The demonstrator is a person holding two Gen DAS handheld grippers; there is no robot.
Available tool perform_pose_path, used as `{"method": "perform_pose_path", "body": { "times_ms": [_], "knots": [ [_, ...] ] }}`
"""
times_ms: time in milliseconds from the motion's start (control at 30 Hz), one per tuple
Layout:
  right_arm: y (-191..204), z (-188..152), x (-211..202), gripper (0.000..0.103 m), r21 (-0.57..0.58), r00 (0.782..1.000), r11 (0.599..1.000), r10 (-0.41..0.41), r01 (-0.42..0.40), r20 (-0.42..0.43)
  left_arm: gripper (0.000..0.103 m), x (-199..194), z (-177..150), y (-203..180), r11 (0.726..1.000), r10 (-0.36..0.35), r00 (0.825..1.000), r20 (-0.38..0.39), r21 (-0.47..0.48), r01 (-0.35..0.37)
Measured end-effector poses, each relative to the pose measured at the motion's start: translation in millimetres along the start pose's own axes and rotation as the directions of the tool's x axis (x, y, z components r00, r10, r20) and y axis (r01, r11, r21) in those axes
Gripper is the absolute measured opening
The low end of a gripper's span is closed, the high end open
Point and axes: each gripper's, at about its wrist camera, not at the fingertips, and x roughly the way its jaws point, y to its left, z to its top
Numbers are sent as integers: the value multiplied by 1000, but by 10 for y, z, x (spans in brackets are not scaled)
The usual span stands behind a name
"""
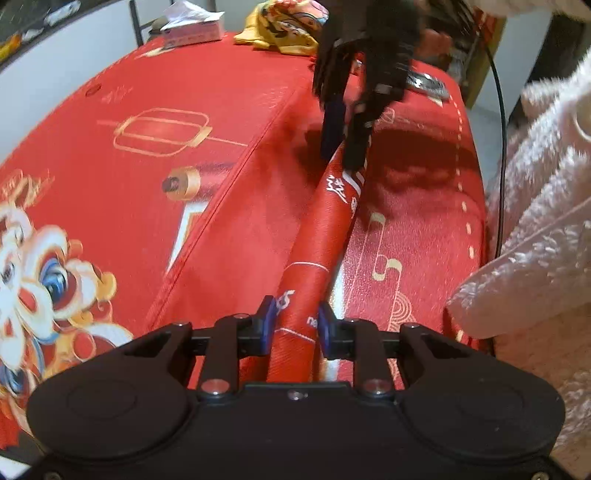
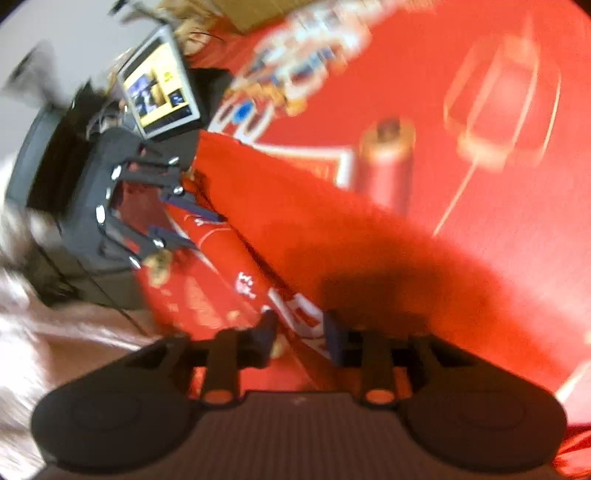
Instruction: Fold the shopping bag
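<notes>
**Ana:** Red cloth everywhere. Where is the bag?

**Ben:** In the left wrist view it shows as a long narrow fold, red with white lettering. It runs from 6 o'clock up to about 12 o'clock and is raised off the red printed sheet beneath it. That sheet carries a lantern, a scroll and a lion. I cannot tell where the bag ends and the sheet begins.

**Ana:** And the left tool?

**Ben:** Clenched on the near end of the fold, with a blue pad against each side of it.

**Ana:** The right tool?

**Ben:** It comes down at 12 o'clock, and the far end of the fold lies between its fingers. Its own view is badly blurred. The fold crosses between the pads there too, but I cannot tell whether they press on it.

**Ana:** What else is there?

**Ben:** A tissue box sits at 11 o'clock at the far edge of the counter, with a yellow cloth just beside it. A fluffy pale sleeve fills 3 o'clock. In the right wrist view a lit tablet stands at 10 o'clock, above the left tool.
</notes>
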Motion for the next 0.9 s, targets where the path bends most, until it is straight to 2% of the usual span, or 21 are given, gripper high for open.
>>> {"method": "perform_pose_path", "body": {
  "times_ms": [67, 133, 200, 233, 300, 367, 533, 567, 633, 667, 700, 767, 833, 900],
  "knots": [
    [252, -118, -88, 39, -187, 991, 974, -125, 130, 40, 24, 21, 5, 45, 999, -21, 1000, -5, -30, 21],
    [500, -297, -140, 40, -366, 963, 891, -245, 268, 110, 24, 48, 12, 103, 997, -47, 999, -10, -66, 46],
    [745, -504, -163, 41, -525, 919, 755, -335, 394, 208, 24, 63, 14, 167, 992, -74, 997, -12, -102, 72],
    [839, -613, -149, 41, -585, 898, 682, -353, 439, 262, 24, 75, 17, 203, 989, -86, 996, -12, -120, 84],
    [999, -841, -70, 41, -699, 870, 522, -356, 488, 341, 24, 101, 19, 238, 986, -100, 995, -15, -135, 97],
    [1061, -990, 72, 42, -768, 858, 408, -373, 493, 352, 24, 122, 26, 240, 986, -105, 994, -23, -131, 101],
    [912, -1117, 397, 45, -795, 813, 322, -477, 514, 333, 26, 130, 1, 237, 985, -107, 994, -23, -138, 103],
    [865, -1107, 395, 44, -776, 806, 336, -481, 533, 345, 26, 128, -3, 233, 985, -106, 994, -23, -142, 101],
    [759, -996, 310, 29, -701, 828, 483, -478, 526, 293, 26, 125, -11, 224, 984, -104, 994, -24, -150, 99],
    [718, -930, 270, 20, -647, 847, 568, -467, 508, 255, 25, 122, -13, 216, 983, -105, 994, -27, -154, 99],
    [678, -864, 230, 19, -586, 865, 648, -452, 486, 218, 25, 119, -14, 209, 982, -106, 994, -29, -157, 100],
    [620, -788, 146, 17, -494, 895, 749, -410, 441, 177, 25, 106, -27, 172, 981, -117, 993, -34, -157, 110],
    [498, -710, 27, 17, -360, 938, 866, -325, 346, 119, 25, 86, -41, 116, 980, -137, 990, -39, -152, 130],
    [367, -677, -54, 17, -235, 969, 940, -240, 248, 64, 25, 55, -46, 23, 975, -175, 983, -46, -145, 167]
  ]
}}
